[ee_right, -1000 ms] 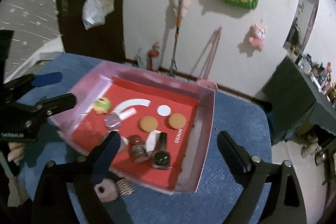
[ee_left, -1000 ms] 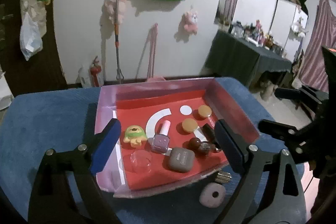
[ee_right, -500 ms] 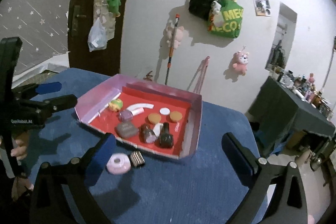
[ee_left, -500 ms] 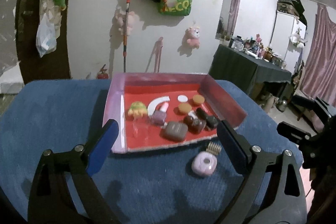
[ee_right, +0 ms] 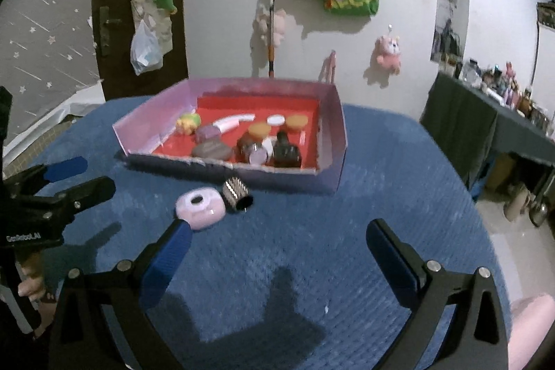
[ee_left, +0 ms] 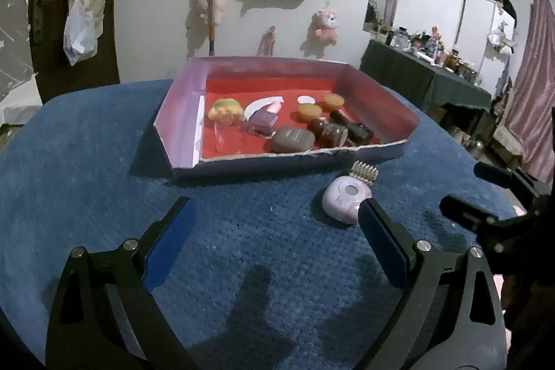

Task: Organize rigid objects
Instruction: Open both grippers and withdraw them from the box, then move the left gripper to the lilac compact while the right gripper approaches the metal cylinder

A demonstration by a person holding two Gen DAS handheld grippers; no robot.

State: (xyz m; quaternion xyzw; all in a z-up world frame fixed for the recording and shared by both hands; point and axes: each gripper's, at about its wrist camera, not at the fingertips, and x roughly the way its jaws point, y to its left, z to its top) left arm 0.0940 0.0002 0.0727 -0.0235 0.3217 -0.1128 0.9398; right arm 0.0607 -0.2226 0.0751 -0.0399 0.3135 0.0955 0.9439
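Beside the wide-open, empty left gripper [ee_left: 274, 224] lies the pink round case [ee_left: 345, 200].

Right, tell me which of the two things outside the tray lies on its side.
The ribbed metal cap: it lies tipped over, open end showing, touching the round lilac case, which sits flat.
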